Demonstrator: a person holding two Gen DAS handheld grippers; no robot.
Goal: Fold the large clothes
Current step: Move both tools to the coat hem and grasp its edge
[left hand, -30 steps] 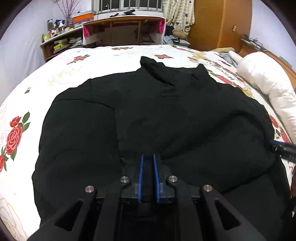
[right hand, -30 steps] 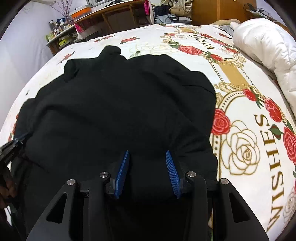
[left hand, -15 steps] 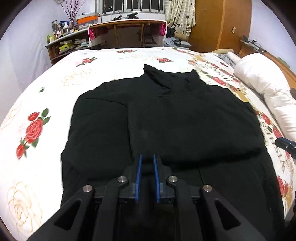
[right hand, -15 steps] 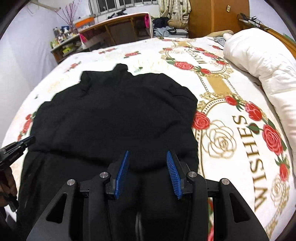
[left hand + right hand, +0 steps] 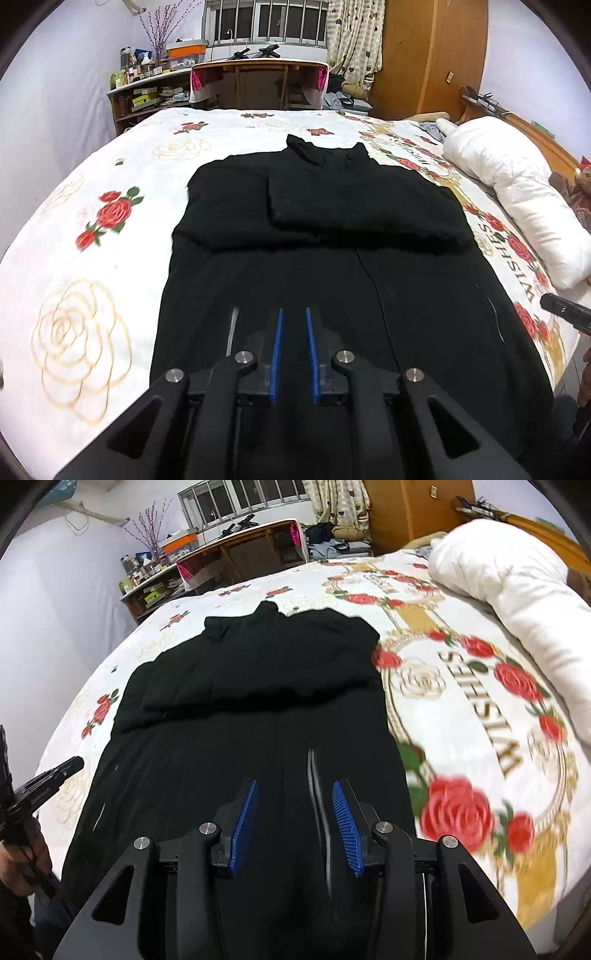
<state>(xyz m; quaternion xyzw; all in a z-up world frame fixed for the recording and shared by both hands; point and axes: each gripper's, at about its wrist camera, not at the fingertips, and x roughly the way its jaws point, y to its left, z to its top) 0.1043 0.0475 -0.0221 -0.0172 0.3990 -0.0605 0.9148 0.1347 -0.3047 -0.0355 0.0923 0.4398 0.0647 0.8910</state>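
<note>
Black coat (image 5: 332, 229) lies flat on the rose-print bedspread (image 5: 92, 280). You've drawn both grippers back toward its hem: left gripper (image 5: 293, 325) slightly parted, right gripper (image 5: 293, 805) wide, both empty. Sleeves folded; fold the hem next.

We count one black garment (image 5: 325, 236) spread on one rose-print bedspread (image 5: 85, 280), one white quilt (image 5: 517, 195) rolled along its right edge, and two grippers, the left gripper (image 5: 293, 350) and the right gripper (image 5: 295, 823). Beyond the far edge we see one wooden desk (image 5: 258, 70), one shelf (image 5: 147, 96) and one wardrobe (image 5: 432, 55).
</note>
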